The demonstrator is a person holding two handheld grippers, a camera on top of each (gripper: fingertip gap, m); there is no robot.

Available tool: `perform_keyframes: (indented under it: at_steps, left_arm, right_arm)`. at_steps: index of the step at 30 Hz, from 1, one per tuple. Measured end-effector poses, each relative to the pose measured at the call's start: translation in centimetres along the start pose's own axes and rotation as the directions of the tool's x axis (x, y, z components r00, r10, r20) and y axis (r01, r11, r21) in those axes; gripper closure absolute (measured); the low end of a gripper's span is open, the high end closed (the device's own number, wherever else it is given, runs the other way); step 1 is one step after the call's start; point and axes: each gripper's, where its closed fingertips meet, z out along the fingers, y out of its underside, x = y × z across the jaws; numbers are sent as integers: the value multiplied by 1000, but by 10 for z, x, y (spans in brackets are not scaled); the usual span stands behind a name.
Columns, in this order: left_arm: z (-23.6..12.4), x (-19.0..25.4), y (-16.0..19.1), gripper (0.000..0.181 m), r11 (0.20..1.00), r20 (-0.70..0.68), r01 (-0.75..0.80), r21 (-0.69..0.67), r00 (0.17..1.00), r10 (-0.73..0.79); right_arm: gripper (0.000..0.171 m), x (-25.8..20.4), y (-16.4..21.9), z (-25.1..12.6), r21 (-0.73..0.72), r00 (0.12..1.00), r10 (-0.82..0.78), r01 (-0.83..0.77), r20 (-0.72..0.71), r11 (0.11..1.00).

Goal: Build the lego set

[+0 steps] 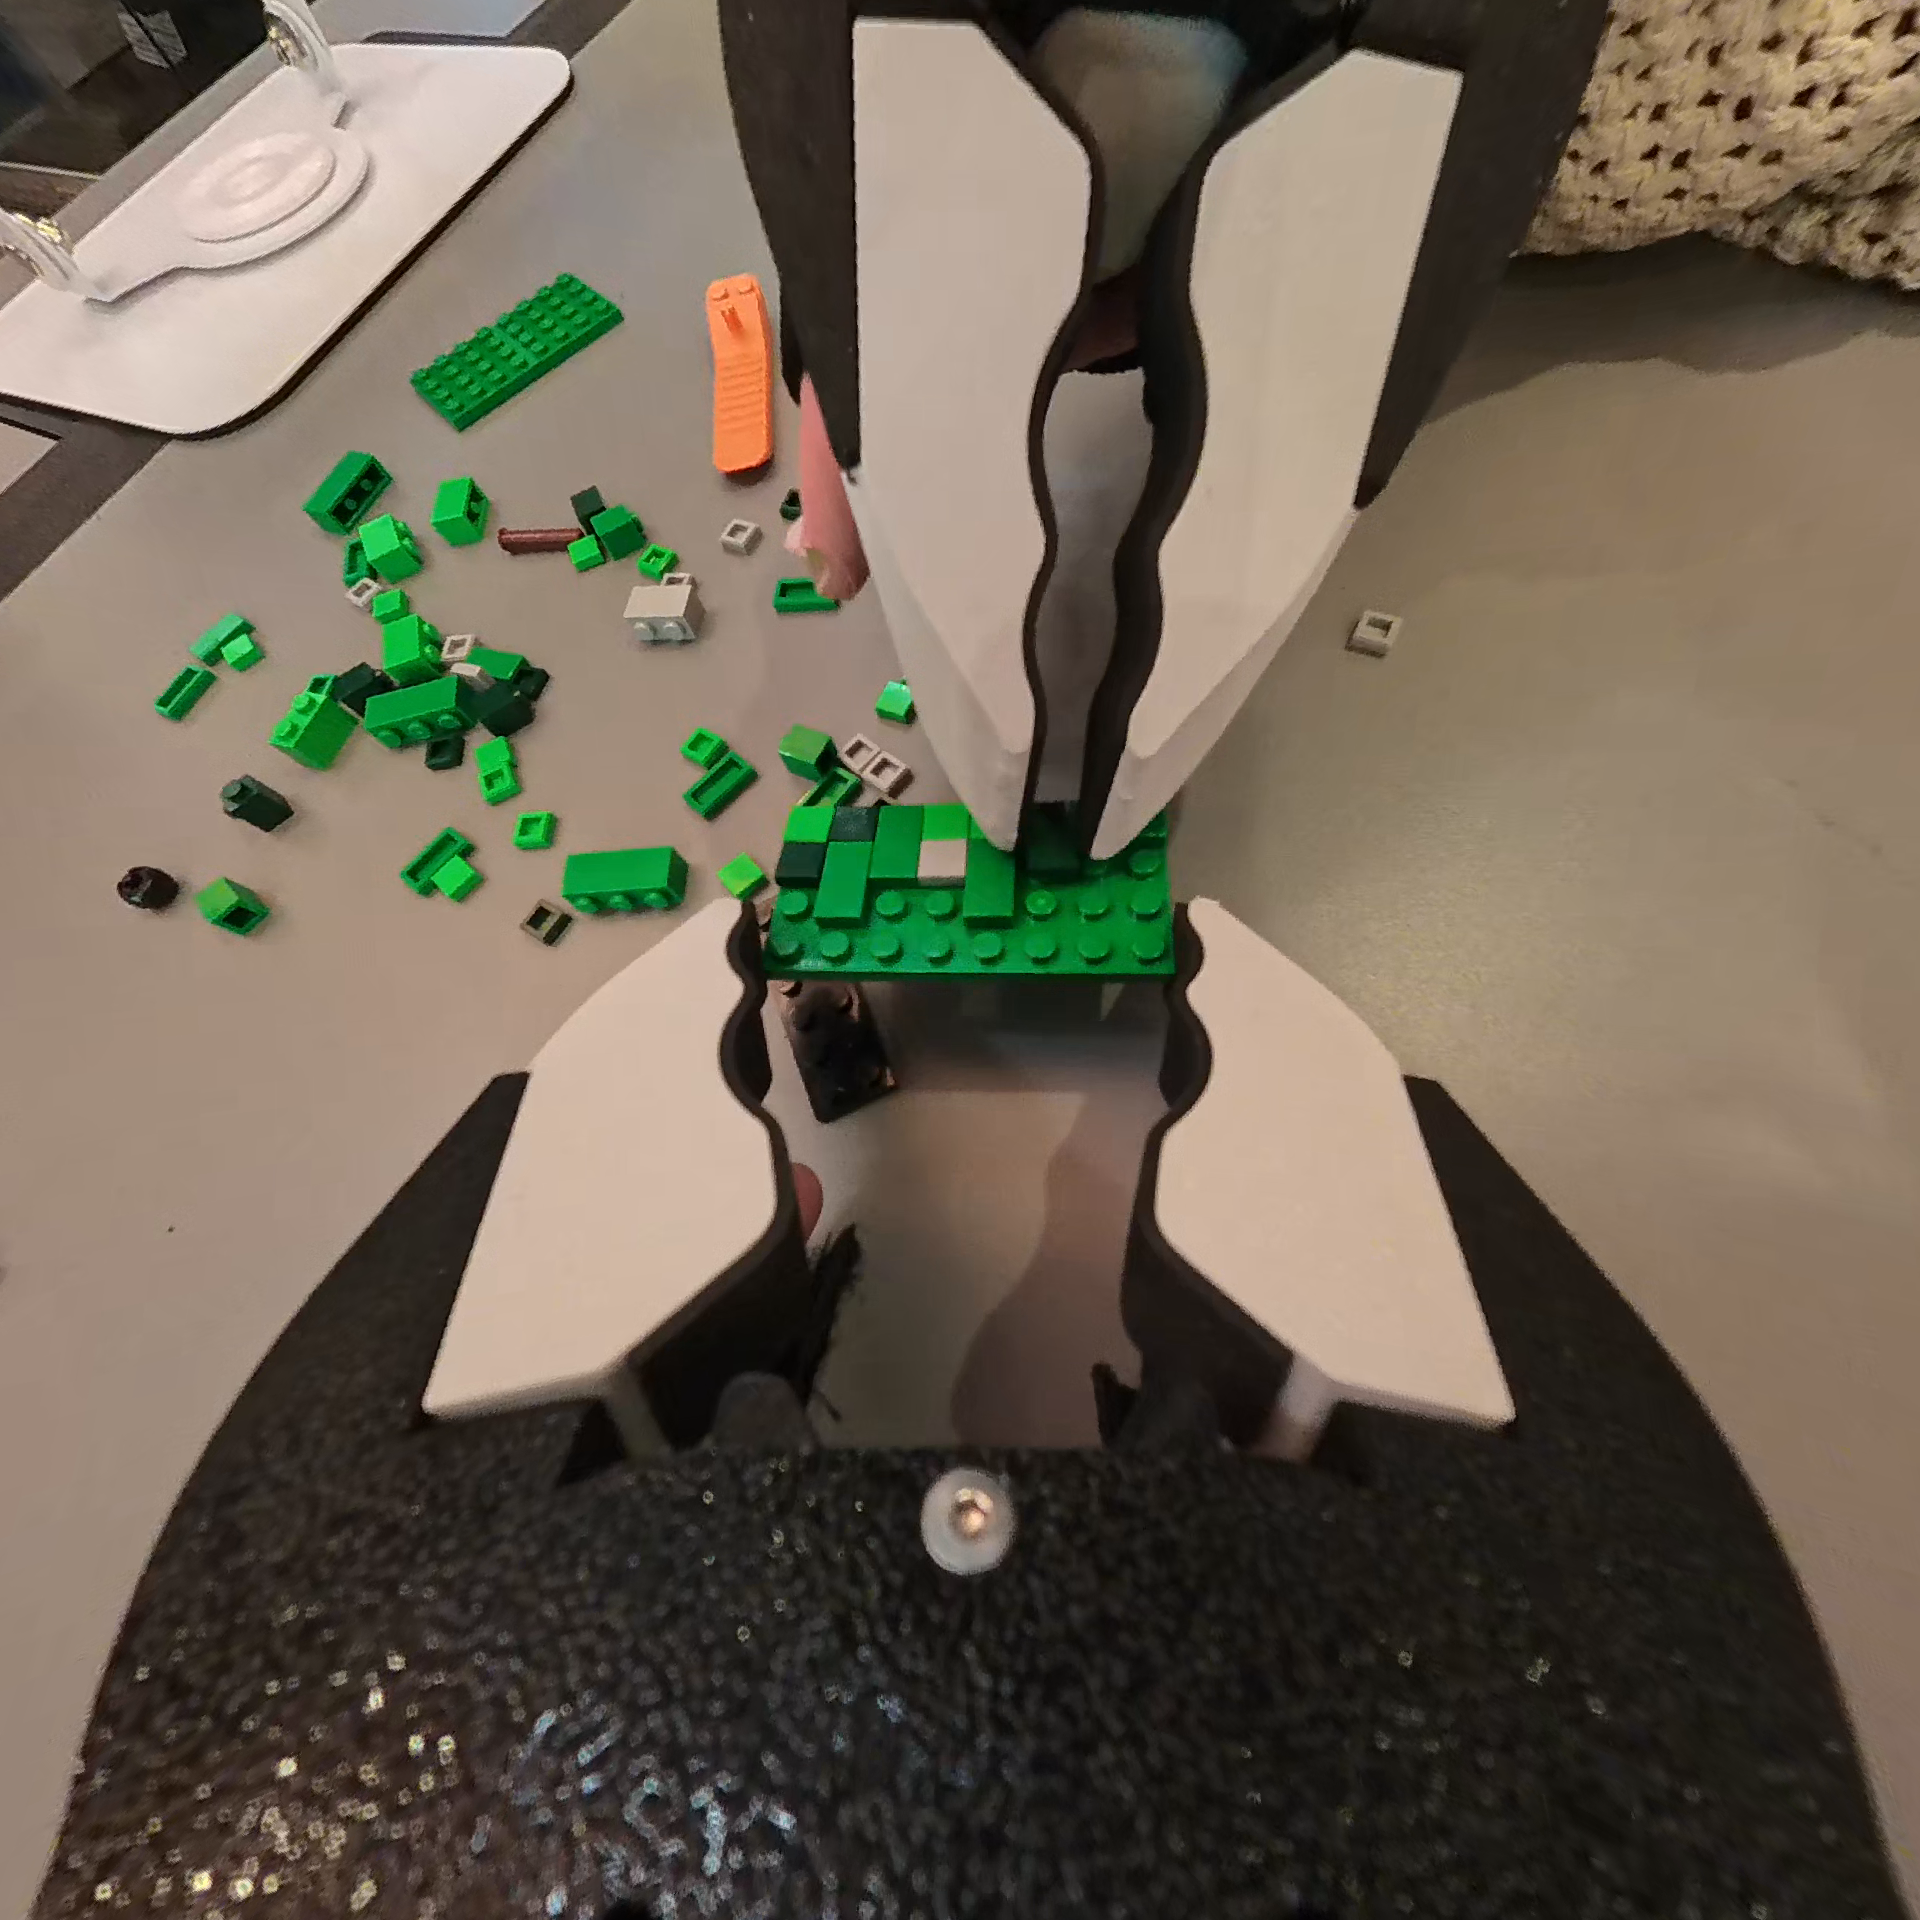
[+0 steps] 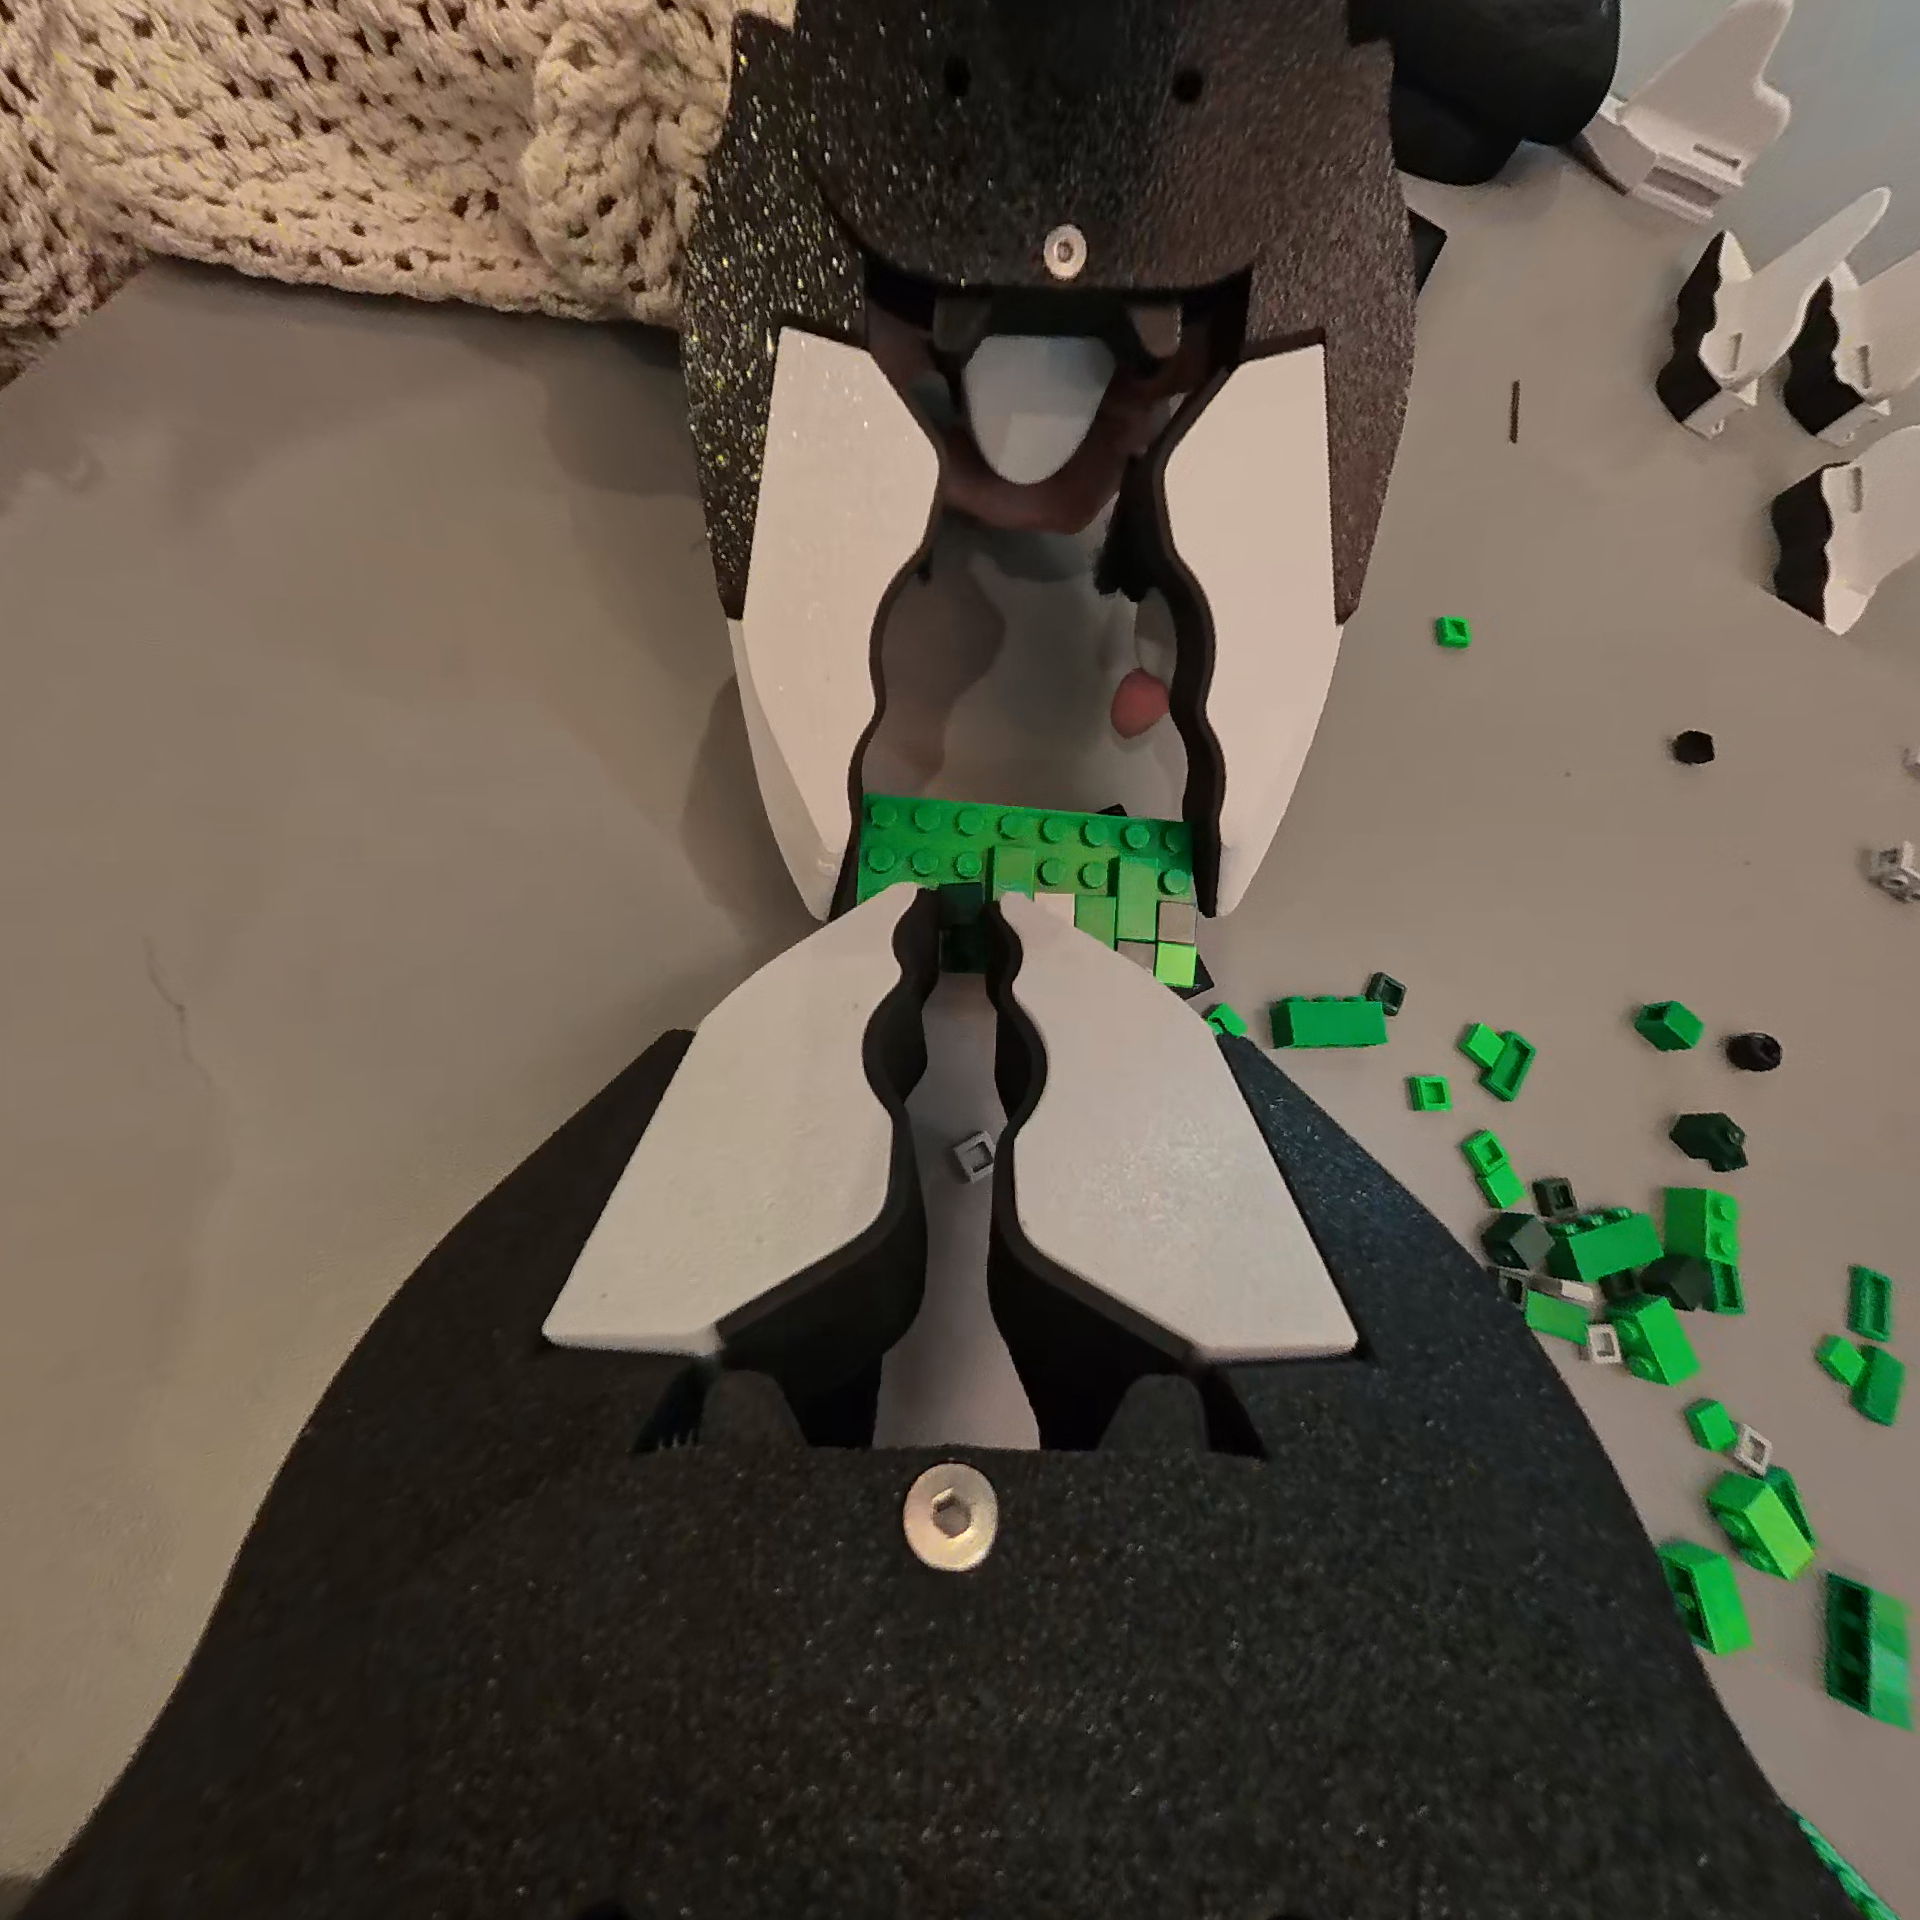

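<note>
The green plate [image 1: 977, 925], partly tiled in greens and one white square, sits clamped by its two short ends between the left gripper [image 1: 971, 940] fingers; the right gripper [image 1: 1055, 831] comes from opposite, jaws narrow, nipping a dark green piece [image 1: 1051, 854] onto the plate's far row; loose bricks [image 1: 416, 707] lie scattered left of both grippers, an orange separator [image 1: 742, 374] beyond them on the grey table [image 1: 1558, 935]

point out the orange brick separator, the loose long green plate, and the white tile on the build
orange brick separator [image 1: 742, 379], left wrist view, middle of its body
long green plate [image 1: 516, 350], left wrist view, centre of its studded top
white tile [image 1: 943, 859], left wrist view, its flat top
</note>
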Motion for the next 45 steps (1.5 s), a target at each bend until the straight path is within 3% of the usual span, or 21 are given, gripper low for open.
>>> perform_keyframes:
  at_steps: [12, 15, 17, 20, 25, 32, 45]
  left_arm:
    - [0, 0, 0, 107, 1000, 0, 4, 1, 1000, -4]
    - [-1, -3, -1, 107, 1000, 4, 24, 12, 1000, -24]
    - [-3, -6, -2, 107, 998, 12, 53, 25, 999, -53]
    - [-5, -10, -7, 107, 992, 9, 109, 58, 994, -110]
    - [-7, -8, -14, 107, 980, -32, 169, 103, 986, -166]
    - [-7, -7, -15, 107, 976, -48, 188, 110, 982, -184]
    - [-5, -3, -14, 107, 980, -57, 173, 94, 984, -168]
  right_arm:
    - [159, 4, 2, -6, -22, 999, -27, 26, -35, 999]
    - [149, 6, -2, -17, 6, 995, -67, 67, -76, 998]
    - [133, 5, -5, -22, 29, 982, -133, 138, -132, 990]
    - [120, 6, -8, -25, 26, 905, -290, 314, -313, 949]
    - [127, 5, -7, -23, -167, 619, -567, 582, -544, 796]
    - [143, 9, -10, -15, -371, 380, -718, 661, -583, 652]
    - [162, 7, -5, -10, -429, 340, -771, 677, -539, 598]
